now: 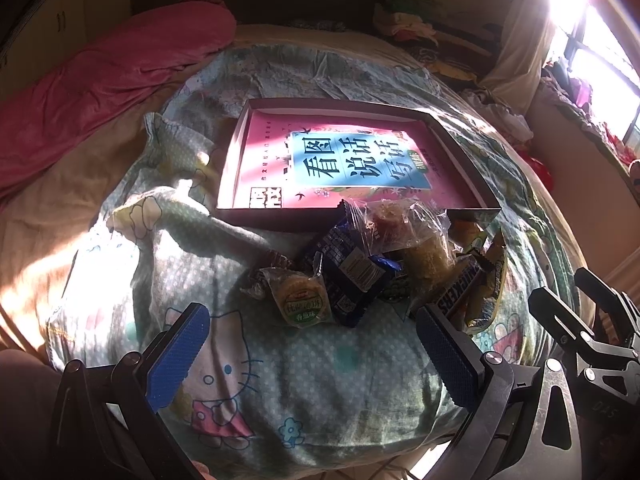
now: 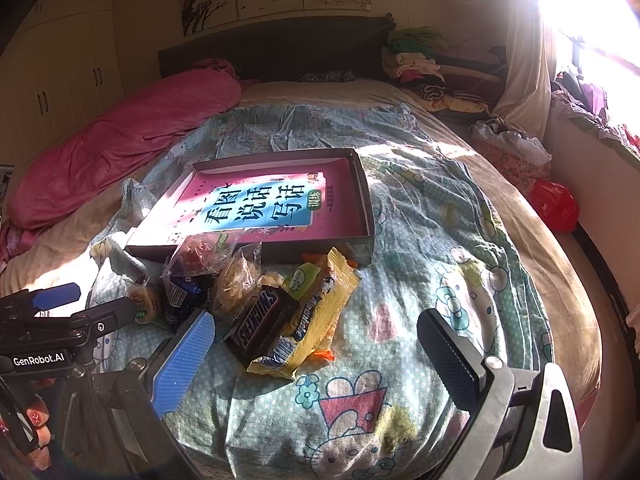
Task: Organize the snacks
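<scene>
A pile of wrapped snacks lies on the Hello Kitty quilt just in front of a shallow dark box with a pink book cover inside. The pile holds a Snickers bar, a yellow Alpenliebe pack, a dark blue biscuit pack, a green-labelled cake and clear-wrapped pastries. My left gripper is open and empty, just short of the pile. My right gripper is open and empty, with the Snickers bar near its left finger.
A pink duvet lies along the left of the bed. Folded clothes are stacked at the headboard. A red bag sits by the bed's right edge under a bright window. The left gripper's body shows in the right wrist view.
</scene>
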### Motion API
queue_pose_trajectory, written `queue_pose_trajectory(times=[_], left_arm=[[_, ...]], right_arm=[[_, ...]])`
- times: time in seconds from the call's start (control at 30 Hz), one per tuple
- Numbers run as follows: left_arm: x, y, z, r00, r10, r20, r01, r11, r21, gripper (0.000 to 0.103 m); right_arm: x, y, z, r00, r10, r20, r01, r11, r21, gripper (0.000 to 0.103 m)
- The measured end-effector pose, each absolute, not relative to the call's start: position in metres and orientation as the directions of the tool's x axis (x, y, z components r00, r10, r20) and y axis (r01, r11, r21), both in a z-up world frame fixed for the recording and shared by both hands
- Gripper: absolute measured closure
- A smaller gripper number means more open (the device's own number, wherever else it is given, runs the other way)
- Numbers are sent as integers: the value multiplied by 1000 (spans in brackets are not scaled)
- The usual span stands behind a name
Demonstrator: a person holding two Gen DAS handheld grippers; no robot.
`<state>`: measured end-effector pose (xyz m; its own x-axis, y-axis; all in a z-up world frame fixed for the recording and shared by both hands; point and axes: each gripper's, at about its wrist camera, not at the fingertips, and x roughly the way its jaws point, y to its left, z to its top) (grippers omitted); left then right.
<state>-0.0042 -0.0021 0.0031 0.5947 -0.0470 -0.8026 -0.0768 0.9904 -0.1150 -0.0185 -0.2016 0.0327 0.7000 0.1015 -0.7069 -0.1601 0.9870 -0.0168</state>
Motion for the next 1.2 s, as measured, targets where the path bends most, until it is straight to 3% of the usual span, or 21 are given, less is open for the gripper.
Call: queue_pose_trajectory(times=[0.63,0.83,1.0,1.13,1.2], left_arm=[[3,44,-24,515,-83,-853,-199,957,-213,0],[8,38,-30,513,-126,-849,-174,953,-247,1],[15,26,-34,507,-159,-847,-131,957,-258,11],[21,23,-39,495,-190,-848,-109,955,-277,28],[24,21,-42,489,-196,-850,-104,954,-280,29]], right_arm=[[-15,-201,26,687,104,-719,-170,985,-20,1],[-10,-203,20,680,99,-726,-162,987,-18,1],[-3,-213,15,675,85,-733,-127,992,-3,1],[3,-221,9,658,87,-748,-105,994,23,1],[6,-223,5,646,90,-758,-97,995,36,1]])
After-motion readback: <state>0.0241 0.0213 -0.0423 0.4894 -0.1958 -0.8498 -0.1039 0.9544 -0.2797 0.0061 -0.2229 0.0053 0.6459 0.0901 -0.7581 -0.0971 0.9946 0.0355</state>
